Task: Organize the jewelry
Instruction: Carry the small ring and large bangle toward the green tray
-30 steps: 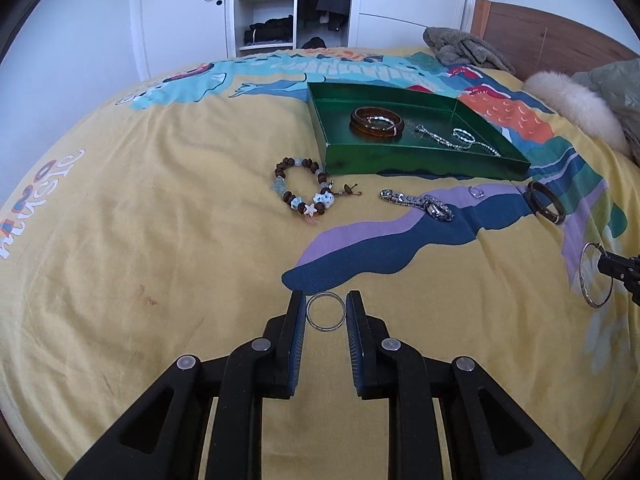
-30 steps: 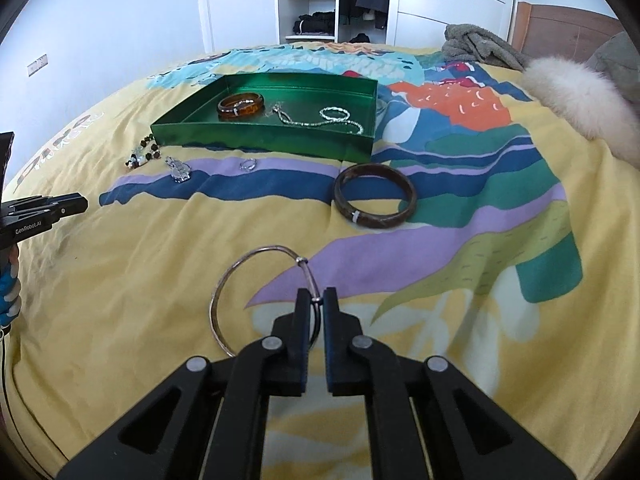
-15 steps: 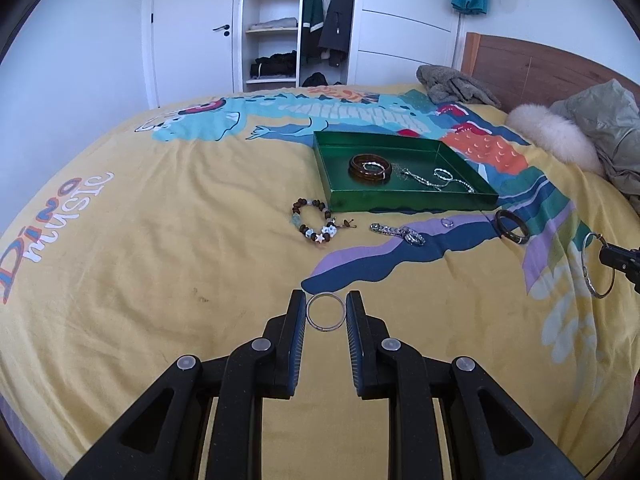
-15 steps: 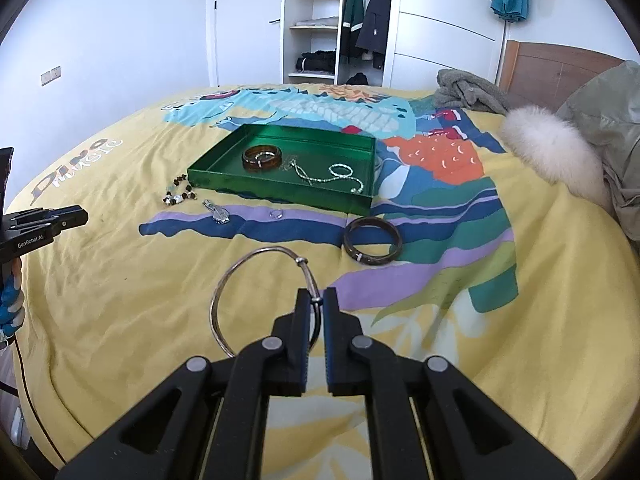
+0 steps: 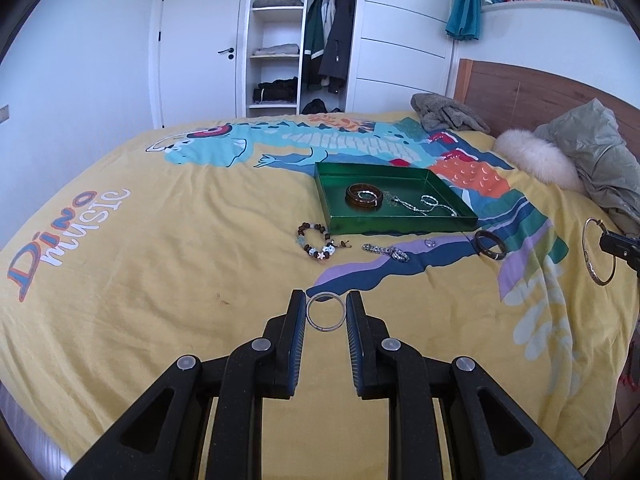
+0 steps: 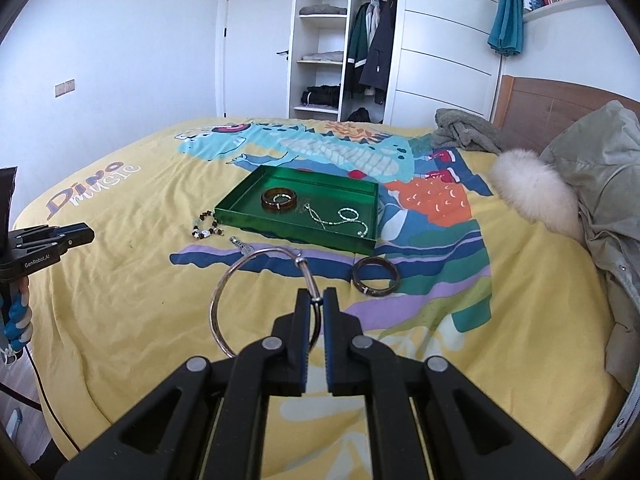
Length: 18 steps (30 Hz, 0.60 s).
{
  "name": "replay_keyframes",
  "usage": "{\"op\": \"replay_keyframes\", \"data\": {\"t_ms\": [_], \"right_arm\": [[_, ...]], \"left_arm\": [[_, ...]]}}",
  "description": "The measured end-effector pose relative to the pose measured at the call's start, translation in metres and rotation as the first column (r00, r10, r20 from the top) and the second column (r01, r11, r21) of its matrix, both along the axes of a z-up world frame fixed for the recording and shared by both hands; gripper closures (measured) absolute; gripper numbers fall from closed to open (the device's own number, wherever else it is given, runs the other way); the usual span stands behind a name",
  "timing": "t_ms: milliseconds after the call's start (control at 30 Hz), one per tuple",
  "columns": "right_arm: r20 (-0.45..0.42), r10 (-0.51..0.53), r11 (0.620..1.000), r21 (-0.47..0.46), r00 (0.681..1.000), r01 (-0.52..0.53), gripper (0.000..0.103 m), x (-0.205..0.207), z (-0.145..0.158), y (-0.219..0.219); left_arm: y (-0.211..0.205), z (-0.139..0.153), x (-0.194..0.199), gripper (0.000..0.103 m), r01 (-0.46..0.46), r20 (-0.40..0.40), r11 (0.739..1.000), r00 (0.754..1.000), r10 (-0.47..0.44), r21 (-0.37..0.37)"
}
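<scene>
Item 1: my left gripper [image 5: 326, 316], jaws closed onto a small silver ring bangle [image 5: 325, 313], one pad against each side of the hoop. Over the last second it has risen well clear of the yellow duvet [image 5: 160, 260], ring unchanged in the grip.

Item 2: my right gripper [image 6: 317, 308], jaws pinched nearly together on the wire of a large thin silver bangle [image 6: 256, 292], near its bead clasp; most of the hoop hangs out to the left. It too has lifted over the same second, and the bed now sits further below.

Item 3: green tray [image 5: 400, 224], on the duvet ahead. Holds a brown bangle [image 5: 364, 197] and a silver chain [image 5: 428, 205].

Item 4: still loose on the duvet, just in front of the tray: beaded bracelet [image 5: 318, 240], silver link piece [image 5: 386, 251], small ring [image 5: 429, 243], dark bangle [image 5: 490, 244].

Reading: both pieces are picked and airborne, so the step in hand is likely the carry to the tray. Four items wait afterwards; the task looks under halfway done.
</scene>
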State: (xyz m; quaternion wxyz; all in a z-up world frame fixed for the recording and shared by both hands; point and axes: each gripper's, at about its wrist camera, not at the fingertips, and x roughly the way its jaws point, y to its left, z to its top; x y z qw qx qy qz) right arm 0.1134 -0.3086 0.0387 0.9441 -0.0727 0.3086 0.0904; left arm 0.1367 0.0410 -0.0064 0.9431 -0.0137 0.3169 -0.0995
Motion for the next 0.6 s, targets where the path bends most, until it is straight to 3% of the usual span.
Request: {"op": "replay_keyframes", "data": {"t_ms": [600], "right_arm": [[0.110,0.011,1.000,-0.001,0.994,-0.011,0.098,-0.038,0.048,0.012]], "left_arm": [[0.003,0.029,-0.032,0.083,0.009,0.082,1.000,0.997,-0.006,-0.028]]}}
